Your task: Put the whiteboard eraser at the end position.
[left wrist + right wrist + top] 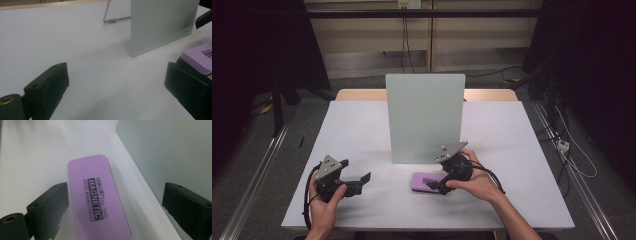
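Observation:
A purple magnetic whiteboard eraser (423, 179) lies flat on the white table (357, 125), just in front of an upright pale grey-green board (424, 117). My right gripper (435, 186) is over the eraser's right end. In the right gripper view the eraser (97, 195) sits between the wide-apart jaws of my right gripper (115, 202); the right jaw stands well clear of it, so the gripper is open. My left gripper (363, 178) rests on the table to the left, open with nothing in it. In the left gripper view the eraser (200, 58) is at the right edge.
The board (160, 22) stands on a thin metal wire foot (112, 20) behind it and blocks the table's middle. A wooden strip (357, 94) runs along the table's far edge. Cables trail from both grippers toward the front edge.

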A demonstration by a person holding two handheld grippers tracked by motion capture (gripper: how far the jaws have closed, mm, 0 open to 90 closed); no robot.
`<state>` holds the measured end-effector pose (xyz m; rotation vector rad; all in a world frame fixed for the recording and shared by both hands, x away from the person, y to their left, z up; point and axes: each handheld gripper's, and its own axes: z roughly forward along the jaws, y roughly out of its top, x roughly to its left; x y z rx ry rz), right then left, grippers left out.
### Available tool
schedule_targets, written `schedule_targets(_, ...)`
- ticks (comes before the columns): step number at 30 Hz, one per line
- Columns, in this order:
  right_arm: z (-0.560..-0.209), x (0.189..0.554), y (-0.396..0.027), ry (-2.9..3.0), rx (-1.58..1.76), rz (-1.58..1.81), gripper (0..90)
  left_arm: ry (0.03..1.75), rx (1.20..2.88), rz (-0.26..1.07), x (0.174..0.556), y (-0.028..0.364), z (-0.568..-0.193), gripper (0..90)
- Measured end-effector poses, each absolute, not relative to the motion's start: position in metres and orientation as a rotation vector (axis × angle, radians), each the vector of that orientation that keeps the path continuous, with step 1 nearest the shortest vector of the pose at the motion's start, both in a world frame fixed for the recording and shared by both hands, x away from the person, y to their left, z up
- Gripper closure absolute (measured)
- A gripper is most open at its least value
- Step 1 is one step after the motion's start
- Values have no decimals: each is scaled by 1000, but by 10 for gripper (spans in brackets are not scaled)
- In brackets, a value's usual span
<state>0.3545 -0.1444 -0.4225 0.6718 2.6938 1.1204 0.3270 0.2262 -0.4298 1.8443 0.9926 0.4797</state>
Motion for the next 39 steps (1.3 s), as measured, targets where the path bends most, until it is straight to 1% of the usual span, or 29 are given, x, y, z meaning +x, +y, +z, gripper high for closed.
schedule_targets(1,-423,355,-147,2690,725,1113,93,995,1841,479,327,227,-430,55)
schedule_targets(4,-422,353,-150,2667,746,1117,83,1004,1842,482,327,226,-430,55)
schedule_targets(7,-421,354,-154,2621,830,1062,104,995,1852,487,327,226,-430,55)
schedule_targets(9,-420,353,-159,2575,895,1012,101,997,1854,490,326,226,-429,56)
schedule_targets(19,-419,348,-183,2421,1076,996,91,992,1862,483,325,225,-430,64)
schedule_targets(39,-424,329,-213,2243,1219,1094,95,1018,1851,478,324,224,-430,64)
